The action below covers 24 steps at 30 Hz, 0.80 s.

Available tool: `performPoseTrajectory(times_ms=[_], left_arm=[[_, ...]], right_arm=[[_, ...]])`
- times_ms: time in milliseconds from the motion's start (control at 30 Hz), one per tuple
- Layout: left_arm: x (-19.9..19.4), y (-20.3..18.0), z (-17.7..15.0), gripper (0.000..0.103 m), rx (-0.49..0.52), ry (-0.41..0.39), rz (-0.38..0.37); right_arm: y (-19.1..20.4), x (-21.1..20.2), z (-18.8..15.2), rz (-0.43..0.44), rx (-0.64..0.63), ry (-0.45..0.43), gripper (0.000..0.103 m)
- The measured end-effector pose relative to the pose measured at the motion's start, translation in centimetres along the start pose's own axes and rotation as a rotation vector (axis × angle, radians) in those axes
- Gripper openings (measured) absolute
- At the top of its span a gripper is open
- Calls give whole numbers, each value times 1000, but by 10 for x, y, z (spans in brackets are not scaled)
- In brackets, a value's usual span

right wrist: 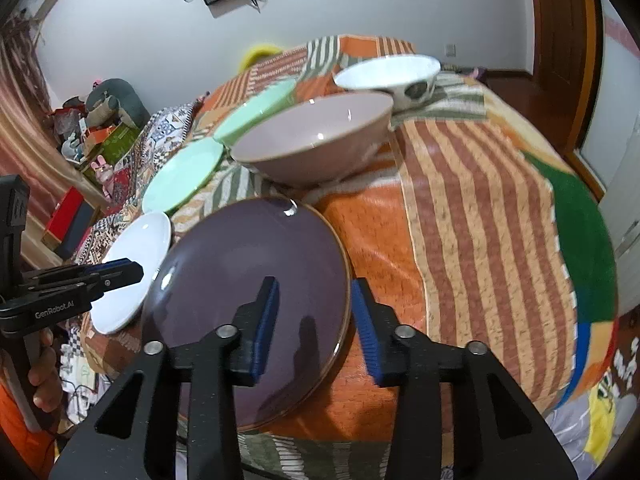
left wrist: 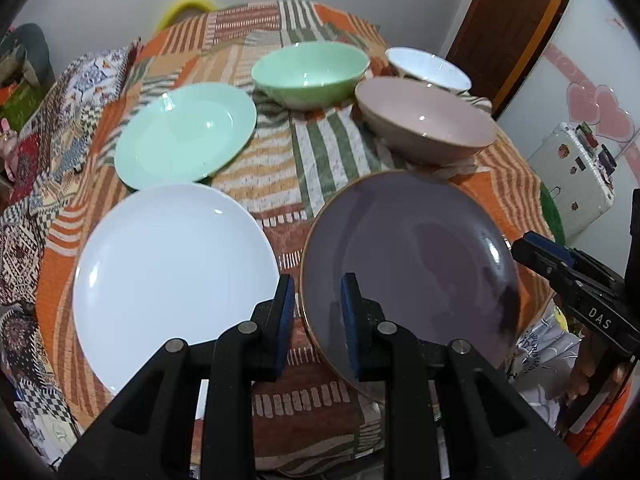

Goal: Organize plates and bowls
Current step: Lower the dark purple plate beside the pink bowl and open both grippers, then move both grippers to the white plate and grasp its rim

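a: though the patchwork cloth (left wrist: 320, 152) hides whatever is underneath, i count six dishes on it: three plates and three bowls.

b: which plates?

a: a purple plate (left wrist: 408, 256) near right, a white plate (left wrist: 172, 272) near left, and a mint green plate (left wrist: 184, 134) just beyond the white one. the white and green rims look nearly touching.

b: and the bowls?

a: a green bowl (left wrist: 310, 74) far centre, a pink bowl (left wrist: 426, 120) right of it, beyond the purple plate, and a white bowl (left wrist: 428, 68) farthest right, just behind the pink one.

b: where are the grippers?

a: two of them. the left gripper (left wrist: 316, 312) straddles the purple plate's left rim, fingers narrow, one over the cloth and one over the plate's face; whether the pads press the rim i cannot tell. the right gripper (right wrist: 314, 324) straddles that plate's right rim, fingers parted a little wider, and the outer pad stands clear of the edge.

b: is the plate lifted?

a: i can't tell.
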<state>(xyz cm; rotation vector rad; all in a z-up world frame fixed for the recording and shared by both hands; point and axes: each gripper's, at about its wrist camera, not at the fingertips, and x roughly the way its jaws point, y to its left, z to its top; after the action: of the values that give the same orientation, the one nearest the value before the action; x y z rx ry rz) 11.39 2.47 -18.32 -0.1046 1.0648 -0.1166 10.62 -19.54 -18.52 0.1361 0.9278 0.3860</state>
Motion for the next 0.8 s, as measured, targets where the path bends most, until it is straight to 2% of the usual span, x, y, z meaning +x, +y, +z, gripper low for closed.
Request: performPoseTrajectory(times_ms=[300, 433, 567, 633, 800], left_arm=[[-51, 6, -2, 25, 23, -150, 43], [-74, 17, -4, 35, 1, -221, 54], [-97, 32, -10, 41, -18, -297, 115], [-104, 39, -12, 49, -24, -314, 137], [-117, 65, -19, 57, -61, -335, 189]], right_arm=[[21, -21, 14, 39, -41, -74, 41], [38, -28, 21, 64, -73, -111, 49], [54, -32, 25, 90, -106, -141, 49], [62, -32, 27, 107, -119, -147, 50], [81, -26, 30, 142, -150, -150, 56]])
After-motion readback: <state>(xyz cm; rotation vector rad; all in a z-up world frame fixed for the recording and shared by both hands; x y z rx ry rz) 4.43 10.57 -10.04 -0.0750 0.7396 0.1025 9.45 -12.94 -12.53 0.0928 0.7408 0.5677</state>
